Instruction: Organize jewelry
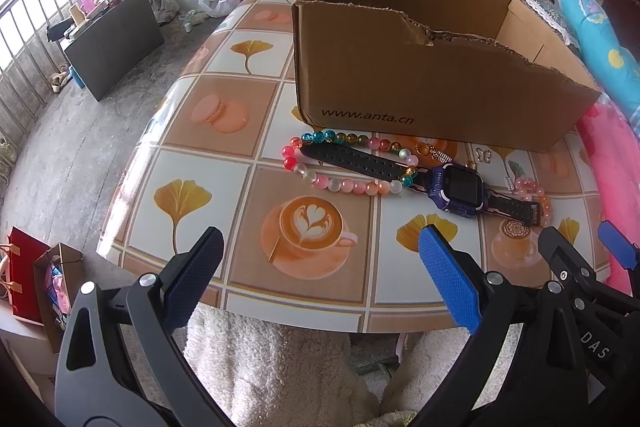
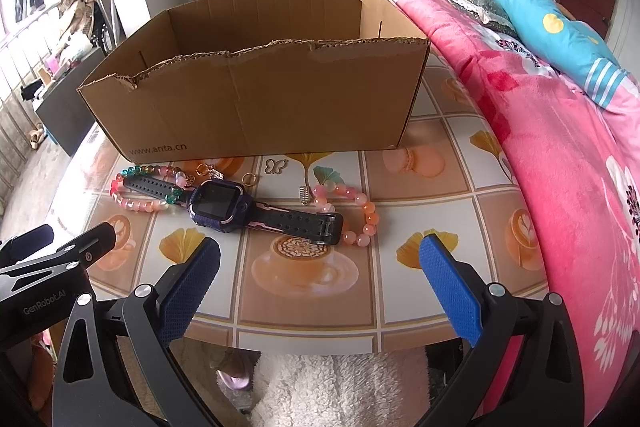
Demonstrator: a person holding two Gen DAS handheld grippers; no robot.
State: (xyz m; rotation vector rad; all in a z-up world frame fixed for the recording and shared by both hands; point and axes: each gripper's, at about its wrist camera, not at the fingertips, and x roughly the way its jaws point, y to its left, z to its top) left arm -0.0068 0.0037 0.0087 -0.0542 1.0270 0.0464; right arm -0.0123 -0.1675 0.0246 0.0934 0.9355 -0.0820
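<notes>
Where legible, "www.anta.cn" on cardboard box (image 1: 420, 95)

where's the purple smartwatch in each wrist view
Left wrist view: the purple smartwatch lies right of centre, ahead of the open left gripper.
Right wrist view: it lies left of centre, ahead of the open right gripper.
Shared landmark: the cardboard box just behind it.
</notes>
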